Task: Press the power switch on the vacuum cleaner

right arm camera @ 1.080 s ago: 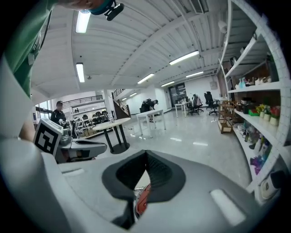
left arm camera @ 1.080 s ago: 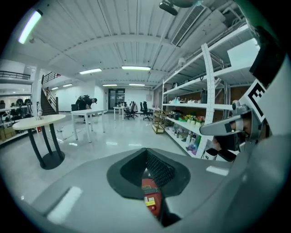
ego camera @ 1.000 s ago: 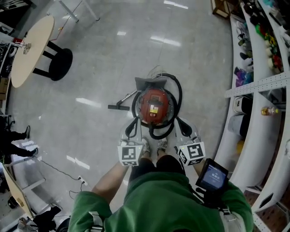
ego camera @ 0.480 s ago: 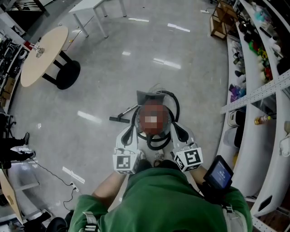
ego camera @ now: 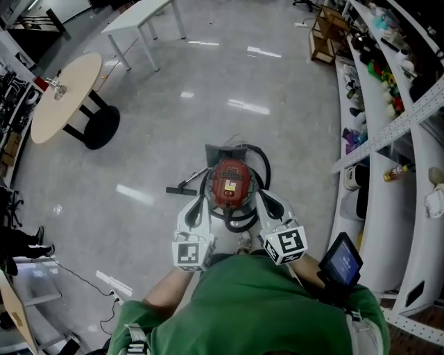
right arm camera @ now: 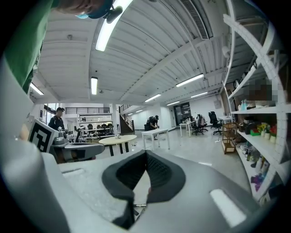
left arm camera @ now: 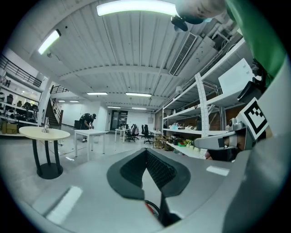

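Vacuum cleaner (ego camera: 231,182), red-topped with a black hose (ego camera: 265,163) looping round it, is standing on the glossy grey floor (ego camera: 208,90), nearer the floor's right edge than its left. Its floor nozzle (ego camera: 181,189) is lying just to its left.

Left gripper (ego camera: 198,201) and right gripper (ego camera: 270,201) are hanging on either side of the vacuum body. From the head view I cannot tell whether either is touching it. In the left gripper view the jaws are sitting together at the tips, with nothing clamped; the right gripper view is showing the same.

The person in the green top (ego camera: 243,305) is standing directly behind the vacuum, with a small screen (ego camera: 341,260) riding by the right arm.

Room: the floor is reflecting the ceiling strip lights. Shelving (ego camera: 388,132) is running along the right edge. A round wooden table (ego camera: 66,93) on a black pedestal is standing toward the left edge, and a white table (ego camera: 142,17) at the far edge. A thin cable (ego camera: 90,265) is trailing near the lower left.
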{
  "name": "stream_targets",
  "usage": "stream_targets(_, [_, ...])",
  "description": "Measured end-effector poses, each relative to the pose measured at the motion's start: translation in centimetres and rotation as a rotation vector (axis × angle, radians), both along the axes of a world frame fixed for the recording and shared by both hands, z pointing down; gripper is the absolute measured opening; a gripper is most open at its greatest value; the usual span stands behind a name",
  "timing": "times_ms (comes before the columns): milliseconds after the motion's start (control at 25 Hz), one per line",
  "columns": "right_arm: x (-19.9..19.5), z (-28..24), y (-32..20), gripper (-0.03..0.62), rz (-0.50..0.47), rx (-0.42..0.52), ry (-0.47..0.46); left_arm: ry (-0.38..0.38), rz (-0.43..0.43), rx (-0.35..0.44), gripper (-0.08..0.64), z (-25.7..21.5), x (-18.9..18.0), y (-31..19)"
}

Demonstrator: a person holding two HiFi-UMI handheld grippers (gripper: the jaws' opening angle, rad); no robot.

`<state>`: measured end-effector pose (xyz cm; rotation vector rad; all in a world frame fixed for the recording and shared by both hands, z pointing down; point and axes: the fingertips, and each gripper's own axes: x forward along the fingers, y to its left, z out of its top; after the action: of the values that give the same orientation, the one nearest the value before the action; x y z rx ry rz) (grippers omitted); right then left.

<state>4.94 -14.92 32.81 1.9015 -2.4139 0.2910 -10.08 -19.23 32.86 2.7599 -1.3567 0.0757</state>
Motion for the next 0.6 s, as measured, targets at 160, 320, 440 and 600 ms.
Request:
stream_targets(160, [-1.4,-0.5,1.9,0.000,0.044,-0.002,-0.007,0.007,0.039,0.014,0.008,-0.7,-1.4,1.3])
stream_targets(320, [-4.2,-0.6,3.9,0.000,0.062,-0.007,-0.005,0.032,0.056,0.015,0.008,-1.3,-3.6,2.8])
stream_targets(440, [-6.2,-0.6,5.6,0.000,0.073,-0.012,-0.001,0.041,0.075,-0.004,0.008,-1.4,-5.0,4.1])
stream_targets(600, [-8.2,-0.8,7.9,0.000,0.094,-0.011,0.006,0.047,0.100,-0.008,0.008,-1.1,-6.6,6.2])
